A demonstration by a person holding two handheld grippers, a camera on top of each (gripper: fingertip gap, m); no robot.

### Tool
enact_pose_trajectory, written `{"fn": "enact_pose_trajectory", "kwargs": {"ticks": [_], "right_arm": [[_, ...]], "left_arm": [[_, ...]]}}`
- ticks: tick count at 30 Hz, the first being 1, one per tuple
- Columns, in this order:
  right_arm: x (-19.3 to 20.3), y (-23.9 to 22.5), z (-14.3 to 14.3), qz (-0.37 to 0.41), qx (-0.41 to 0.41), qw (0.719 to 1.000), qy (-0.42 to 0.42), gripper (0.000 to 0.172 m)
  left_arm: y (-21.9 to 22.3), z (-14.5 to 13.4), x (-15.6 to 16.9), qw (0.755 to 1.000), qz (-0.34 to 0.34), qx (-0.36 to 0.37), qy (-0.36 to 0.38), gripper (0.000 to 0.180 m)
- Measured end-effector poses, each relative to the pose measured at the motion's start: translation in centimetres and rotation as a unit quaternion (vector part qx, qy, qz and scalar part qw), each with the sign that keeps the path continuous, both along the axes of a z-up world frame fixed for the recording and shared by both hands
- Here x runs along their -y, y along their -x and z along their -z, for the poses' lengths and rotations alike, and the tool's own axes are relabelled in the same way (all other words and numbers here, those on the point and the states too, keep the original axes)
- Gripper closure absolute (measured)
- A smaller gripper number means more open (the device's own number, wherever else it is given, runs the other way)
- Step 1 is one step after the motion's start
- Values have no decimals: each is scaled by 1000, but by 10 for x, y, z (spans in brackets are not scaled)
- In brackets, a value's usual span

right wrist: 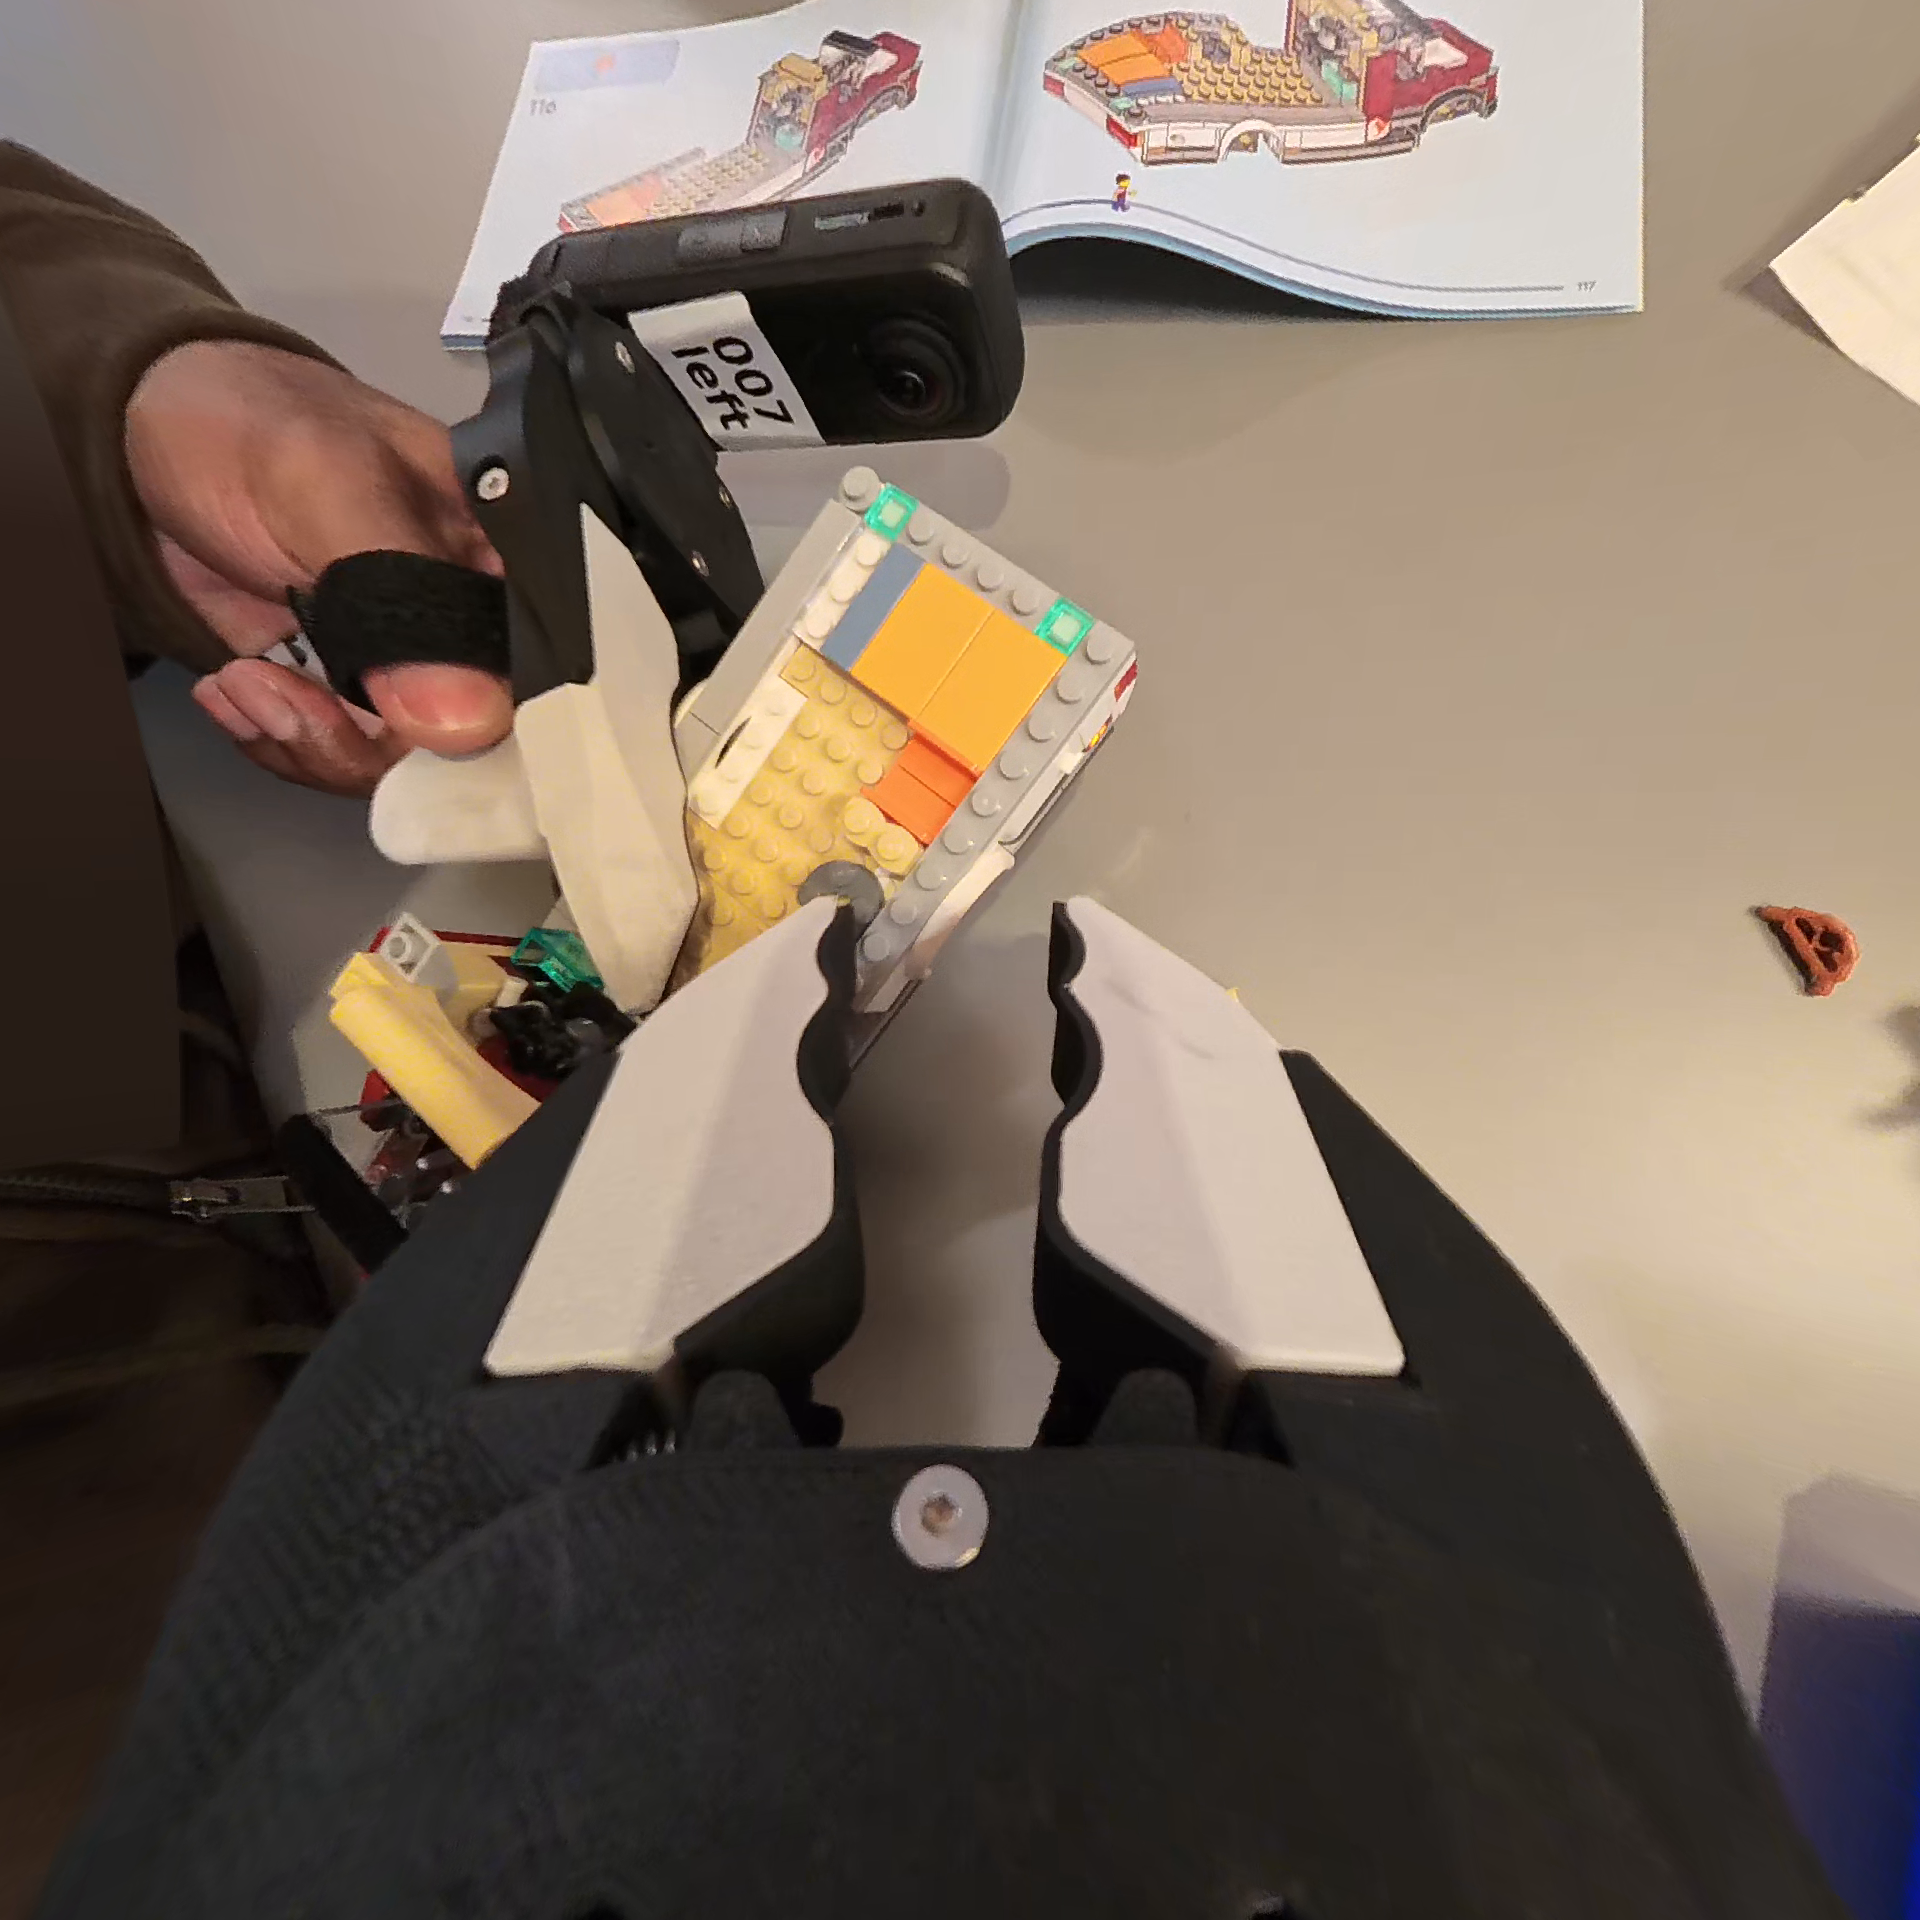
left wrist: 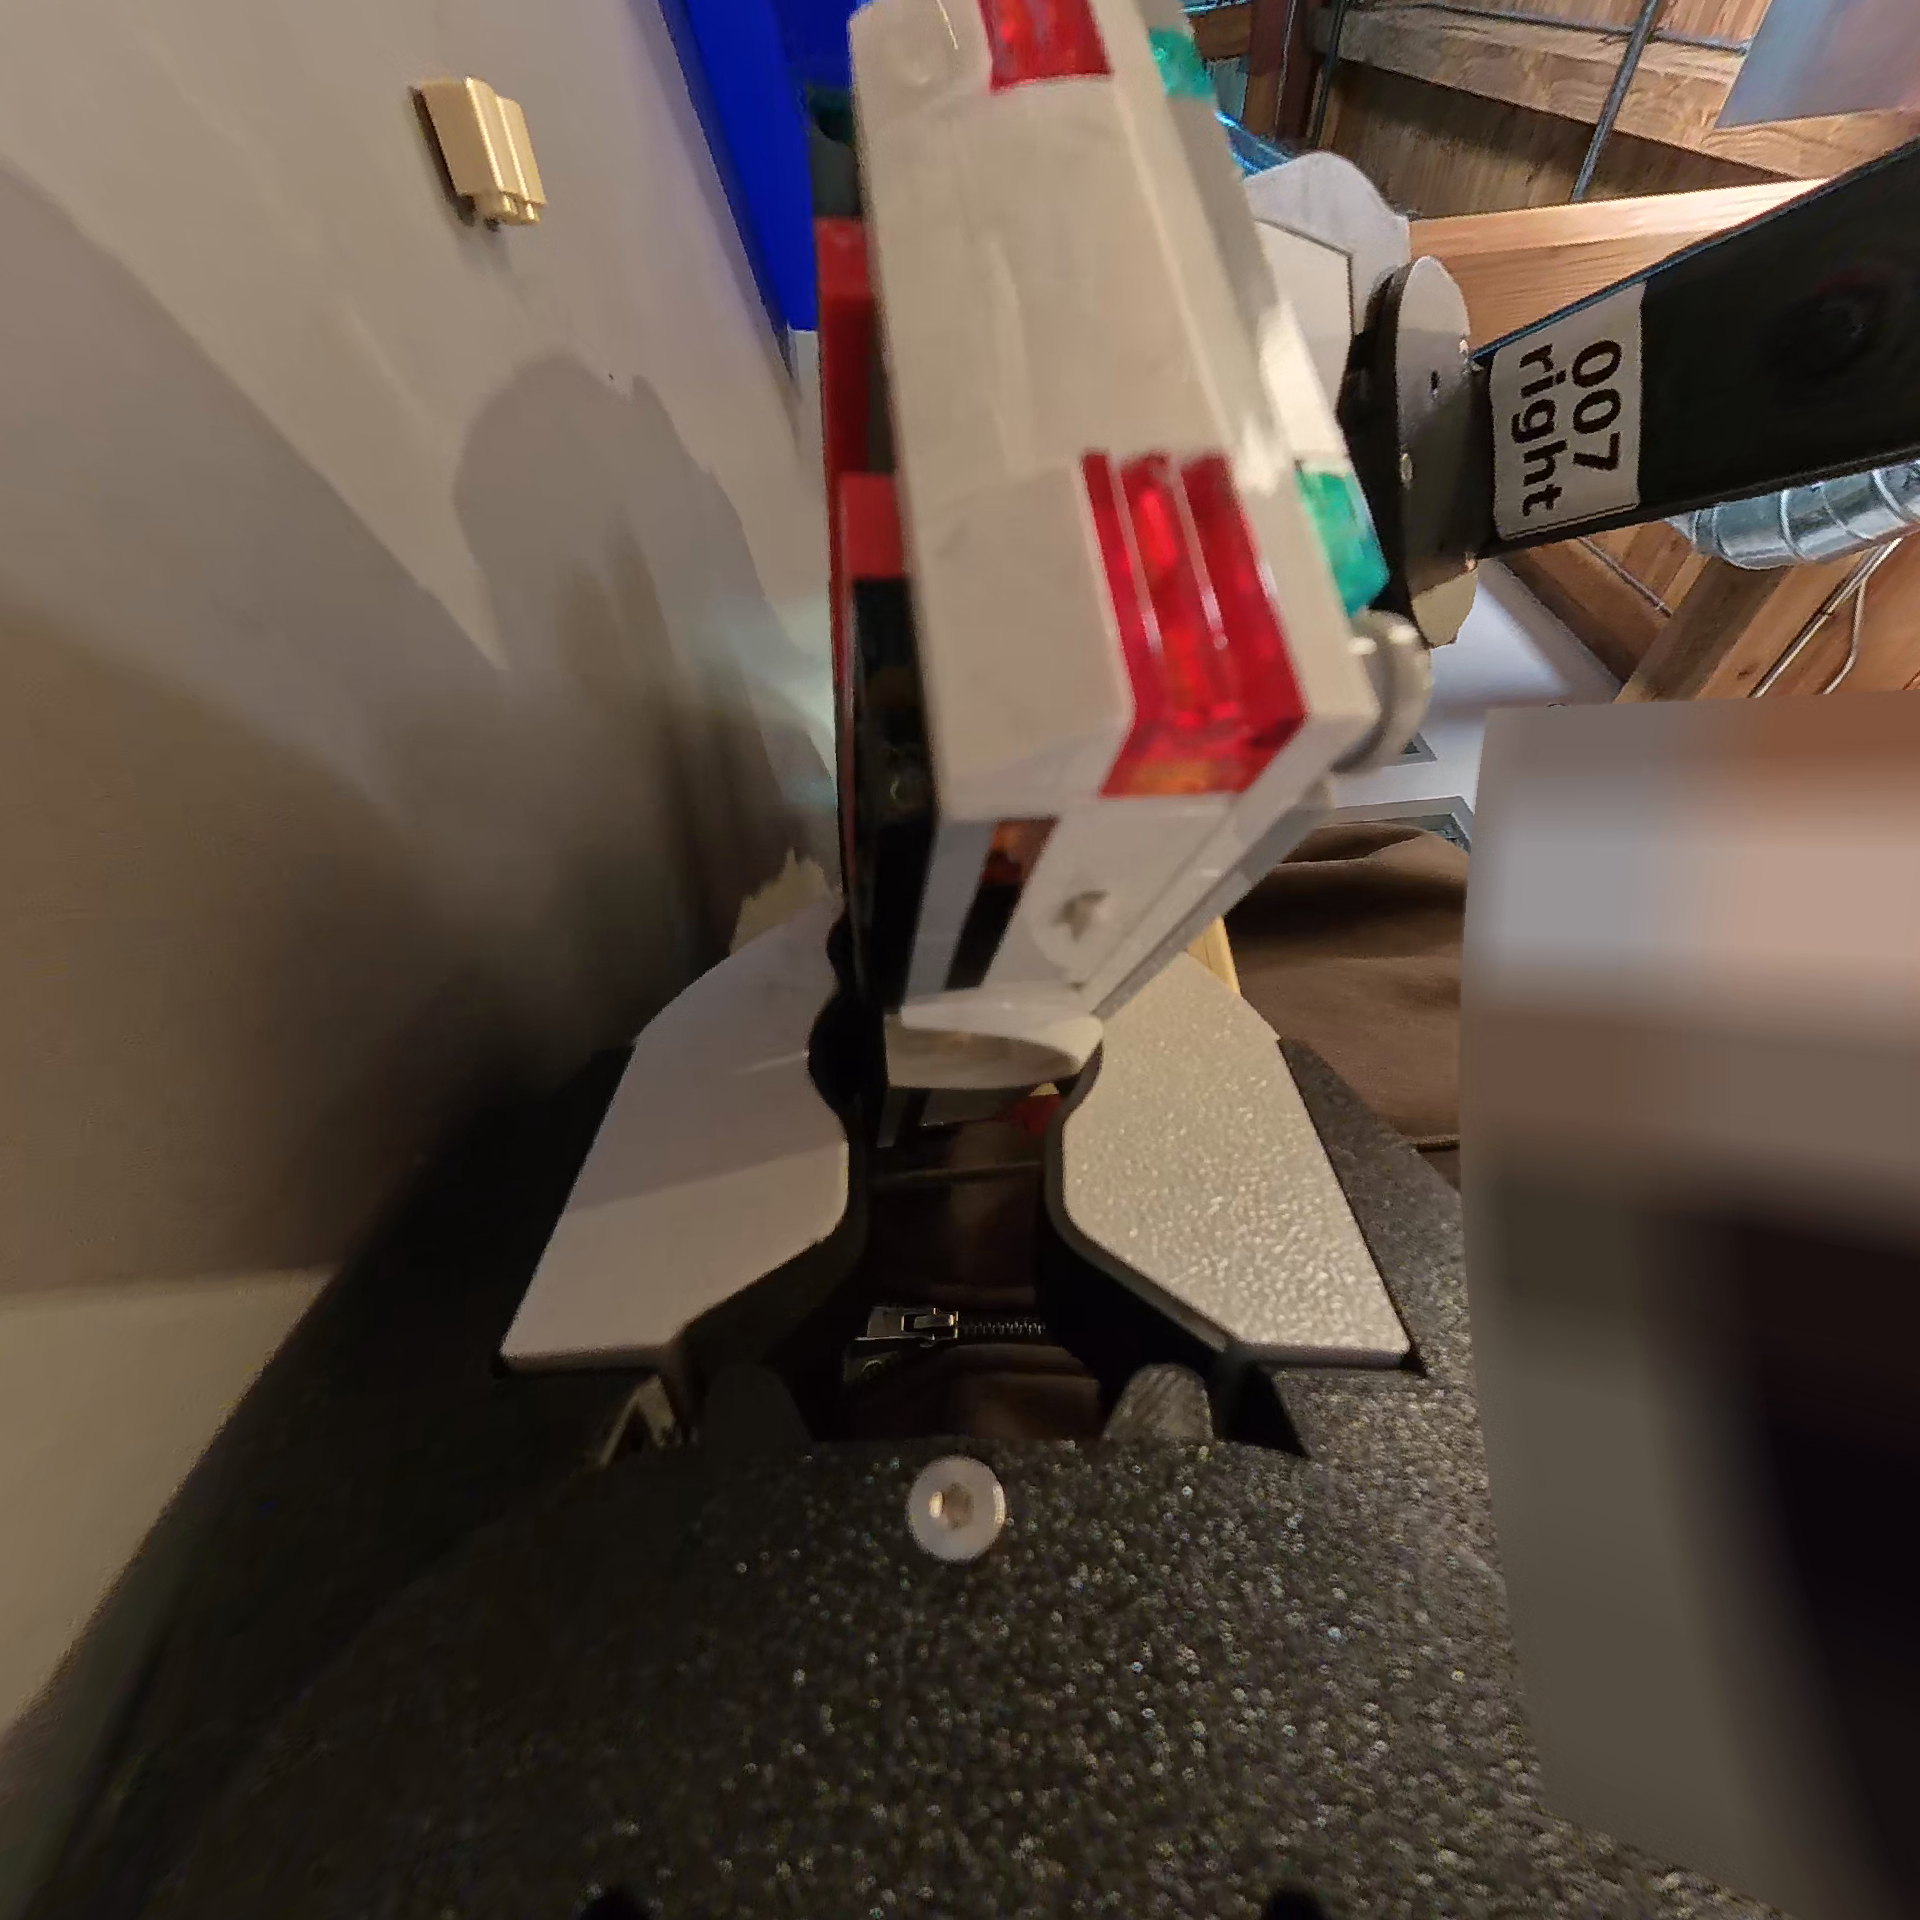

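I have the brick-built vehicle section (right wrist: 914, 717) as my landmark. It hangs tilted above the grey tabletop (right wrist: 1455, 727), studded floor toward my right camera, pale grey outer wall with red translucent bricks toward my left one.

My left gripper (left wrist: 961, 1023) is clenched on the model: in the left wrist view its two fingers close on the lower end, the black underside against the left finger (left wrist: 727, 1122) and a white round piece at the right finger (left wrist: 1205, 1132). The right wrist view shows the same gripper on the model's left edge, a hand (right wrist: 312, 582) working its handle.

My right gripper (right wrist: 940, 935) stands open. Its left fingertip (right wrist: 810, 935) sits against the model's near corner, at the grey studded rim and a dark grey round piece; its right fingertip (right wrist: 1081, 935) is clear of the model, bare table showing between the two.

To the model's right the table is wide and free, with only a small brown piece (right wrist: 1813, 945) well apart. To its left it is crowded: a pile of loose bricks (right wrist: 457, 1029), yellow, red, black and a green translucent one, lies just beside the left gripper. Beyond the model's far edge lies an open instruction booklet (right wrist: 1299, 156). In the left wrist view a tan piece (left wrist: 483, 151) rests on the table, well apart from the model.
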State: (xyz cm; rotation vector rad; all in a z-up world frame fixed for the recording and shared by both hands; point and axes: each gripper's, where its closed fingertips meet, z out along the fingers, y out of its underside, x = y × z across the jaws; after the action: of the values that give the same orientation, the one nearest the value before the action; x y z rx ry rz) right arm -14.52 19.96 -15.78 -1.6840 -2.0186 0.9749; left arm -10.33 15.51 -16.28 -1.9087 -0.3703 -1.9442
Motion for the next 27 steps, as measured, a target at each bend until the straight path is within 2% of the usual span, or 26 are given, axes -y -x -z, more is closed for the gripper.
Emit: {"fn": "enact_pose_trajectory", "kwargs": {"ticks": [20, 23, 27], "right_arm": [[-2, 5, -4, -5, -3, 1000, -17, 136], [0, 3, -5, 3, -1, 1000, 24, 136], [4, -1, -9, 19, 5, 990, 141, 133]], "left_arm": [[1, 0, 0, 1000, -2, 2, 1, 147], [1, -1, 0, 1000, -2, 3, 0, 147], [1, -3, 0, 1000, -1, 7, -5, 147]]}}
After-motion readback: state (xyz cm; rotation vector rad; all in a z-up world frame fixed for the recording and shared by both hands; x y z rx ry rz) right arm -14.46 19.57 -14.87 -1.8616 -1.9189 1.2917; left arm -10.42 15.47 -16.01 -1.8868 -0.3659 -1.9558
